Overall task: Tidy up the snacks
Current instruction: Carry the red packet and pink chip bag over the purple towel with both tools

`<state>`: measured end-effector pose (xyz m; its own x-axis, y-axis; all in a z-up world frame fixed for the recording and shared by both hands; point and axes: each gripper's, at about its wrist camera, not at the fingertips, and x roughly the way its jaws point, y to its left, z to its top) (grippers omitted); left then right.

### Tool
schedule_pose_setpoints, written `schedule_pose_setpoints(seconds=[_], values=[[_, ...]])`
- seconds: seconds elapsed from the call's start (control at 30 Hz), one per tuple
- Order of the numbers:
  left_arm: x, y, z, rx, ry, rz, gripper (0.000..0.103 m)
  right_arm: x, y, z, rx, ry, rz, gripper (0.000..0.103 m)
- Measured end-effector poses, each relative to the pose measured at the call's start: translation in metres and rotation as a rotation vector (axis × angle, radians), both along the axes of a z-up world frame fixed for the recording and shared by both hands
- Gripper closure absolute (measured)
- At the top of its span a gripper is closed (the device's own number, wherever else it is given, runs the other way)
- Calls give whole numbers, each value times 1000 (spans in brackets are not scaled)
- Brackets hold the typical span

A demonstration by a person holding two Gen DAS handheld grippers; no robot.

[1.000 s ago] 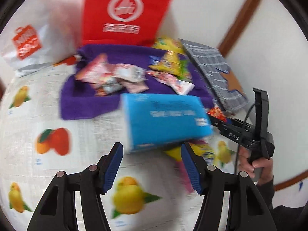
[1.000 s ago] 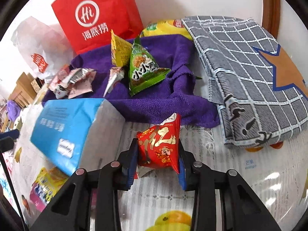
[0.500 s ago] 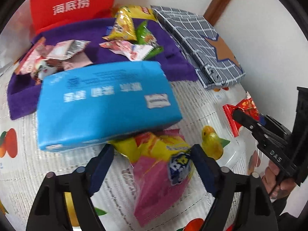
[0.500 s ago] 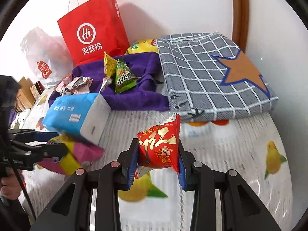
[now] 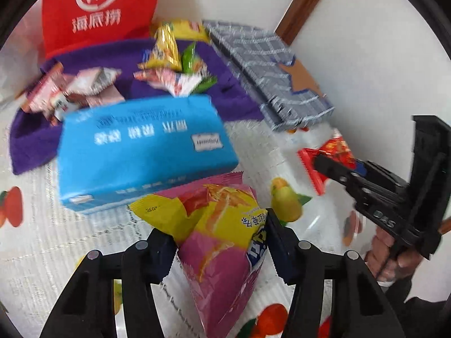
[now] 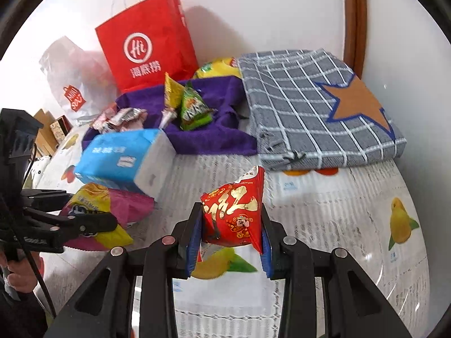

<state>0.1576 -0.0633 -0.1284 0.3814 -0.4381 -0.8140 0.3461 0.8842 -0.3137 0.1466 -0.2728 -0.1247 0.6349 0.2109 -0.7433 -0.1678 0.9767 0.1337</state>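
Note:
My left gripper [image 5: 220, 233] straddles a pink and yellow snack bag [image 5: 222, 253] lying on the table. Its jaws are closing and both pads touch the bag's sides. The right wrist view shows the same bag [image 6: 112, 200] between those black fingers [image 6: 93, 222]. My right gripper [image 6: 232, 225] is shut on a red snack packet [image 6: 234, 211], held above the tablecloth. A blue tissue pack [image 5: 146, 146] leans over the bag's far end. Several small snack packets [image 6: 194, 107] lie on a purple cloth [image 6: 214, 138] behind it.
A red paper bag [image 6: 146, 42] and a white plastic bag [image 6: 70, 70] stand against the back wall. A folded grey checked cloth with an orange star [image 6: 324, 107] lies at the right. The fruit-print tablecloth [image 6: 338, 211] covers the table. A hand [image 5: 394, 253] holds the right gripper.
My left gripper moved from the blue tissue pack to the pink and yellow bag, widened, then narrowed onto it. My right gripper carried the red packet back and up from the purple cloth.

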Motion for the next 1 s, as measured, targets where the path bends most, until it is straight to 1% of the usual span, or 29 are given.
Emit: schedule_pose_setpoints(seconds=[0.17, 0.23, 0.37, 0.47, 0.53, 0.6, 0.7, 0.87, 1.0], values=[[3, 20, 35, -29, -66, 29, 48, 20, 20, 25, 3, -46, 25, 67], [11, 31, 51, -21, -100, 54, 48, 33, 28, 35, 8, -64, 35, 67], [42, 53, 73, 25, -145, 134, 48, 65, 50, 52, 8, -83, 62, 67], [65, 68, 80, 34, -158, 170, 48, 91, 65, 59, 16, -92, 90, 67], [83, 77, 84, 61, -179, 202, 48, 109, 75, 61, 15, -89, 106, 67], [101, 82, 84, 81, -193, 223, 48, 125, 85, 59, 15, -84, 120, 67], [126, 88, 79, 73, -187, 236, 48, 147, 99, 51, 22, -53, 152, 67], [160, 94, 63, 58, -162, 255, 48, 167, 123, 27, 7, -9, 217, 67], [178, 93, 50, 55, -137, 253, 48, 181, 129, 6, -17, 28, 218, 67]])
